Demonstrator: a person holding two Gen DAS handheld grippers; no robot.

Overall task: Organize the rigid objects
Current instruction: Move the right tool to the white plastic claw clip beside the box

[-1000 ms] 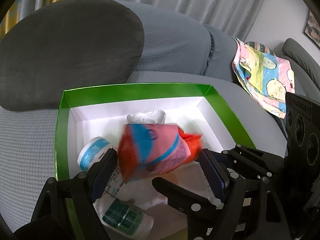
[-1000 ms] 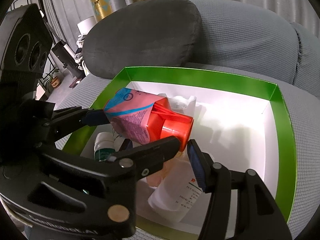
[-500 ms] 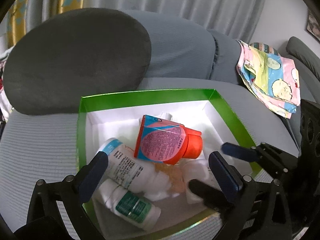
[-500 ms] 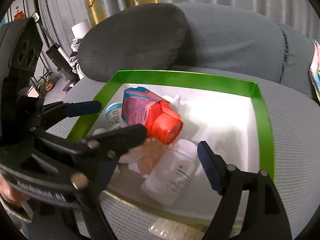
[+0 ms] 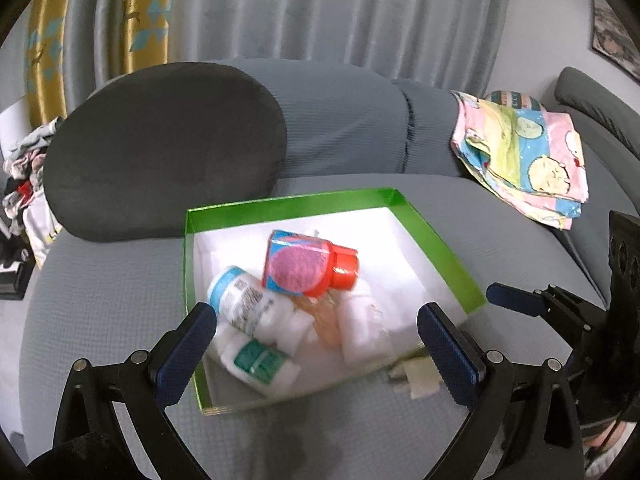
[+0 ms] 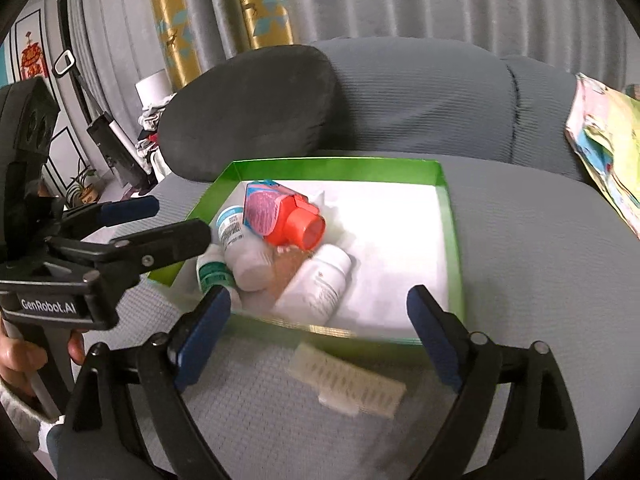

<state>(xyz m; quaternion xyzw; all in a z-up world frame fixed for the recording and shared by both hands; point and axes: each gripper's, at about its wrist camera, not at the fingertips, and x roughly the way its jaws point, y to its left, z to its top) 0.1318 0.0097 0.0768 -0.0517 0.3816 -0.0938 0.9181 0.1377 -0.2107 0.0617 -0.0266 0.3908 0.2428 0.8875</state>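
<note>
The left gripper is released, empty; the right gripper is opening, nothing between its jaws. The pink bottle lies atop white bottles crowding the green box's left half; the right half is bare

Soft even daylight, white box floor blown out, slight motion blur, heavy fisheye bending, dark vignetted corners

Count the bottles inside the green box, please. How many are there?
5, all piled at the left of the green box: pink bottle on top, blue-label bottle, green-label bottle, white bottle, amber one between. More may be hidden.
</note>
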